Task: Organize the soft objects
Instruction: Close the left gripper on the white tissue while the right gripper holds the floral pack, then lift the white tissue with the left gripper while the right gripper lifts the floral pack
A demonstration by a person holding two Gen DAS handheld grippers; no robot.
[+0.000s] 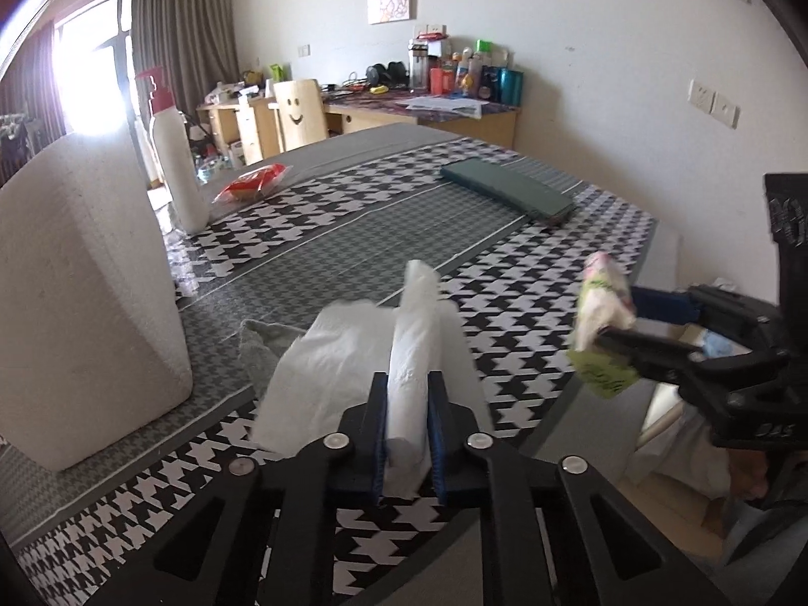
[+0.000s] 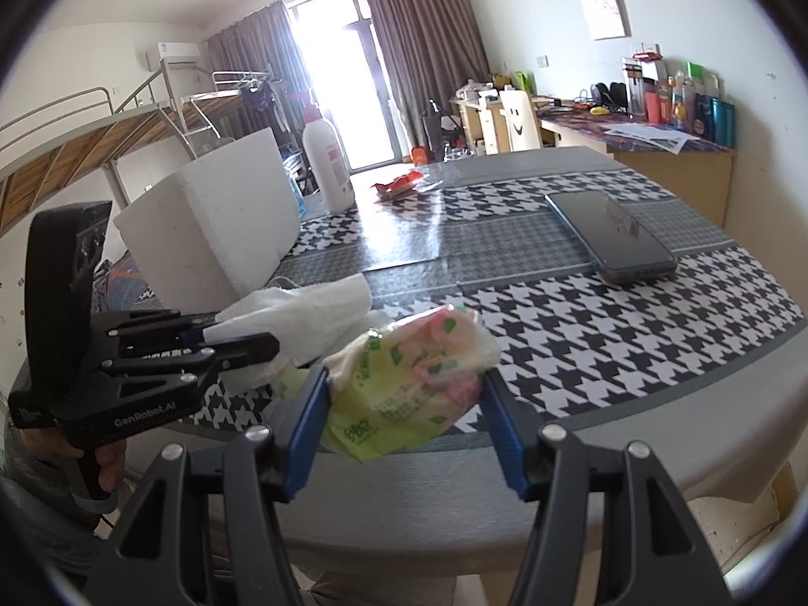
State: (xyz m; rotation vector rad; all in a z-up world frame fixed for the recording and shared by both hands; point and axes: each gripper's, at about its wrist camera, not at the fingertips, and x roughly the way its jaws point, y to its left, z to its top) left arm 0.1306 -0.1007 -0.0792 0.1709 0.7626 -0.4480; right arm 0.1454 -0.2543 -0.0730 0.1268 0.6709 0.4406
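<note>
Left gripper (image 1: 408,394): fingers pinching a white tissue (image 1: 353,353), held above the near edge of the table (image 1: 505,272). Tissue folded up between the two blue pads, loose part hanging out to the left side. Seen also from the right wrist camera, left gripper (image 2: 242,341) with the white tissue (image 2: 308,313) sticking out forward over the near left part of the table (image 2: 606,313).

Right gripper (image 2: 404,399): fingers pinching a tissue pack (image 2: 409,373), green and pink wrapper, crumpled, held just above the near edge. In the left wrist camera, right gripper (image 1: 613,320) at the near right edge with the tissue pack (image 1: 603,328) between its tips.

On the table: white foam block (image 1: 86,293) at the left edge, white bottle (image 1: 174,161) with red pump behind it, red snack packet (image 1: 252,184) toward the far left corner, dark green flat case (image 1: 507,192) toward the far right edge. Grey cloth (image 1: 255,343) lying flat just behind the white tissue.
</note>
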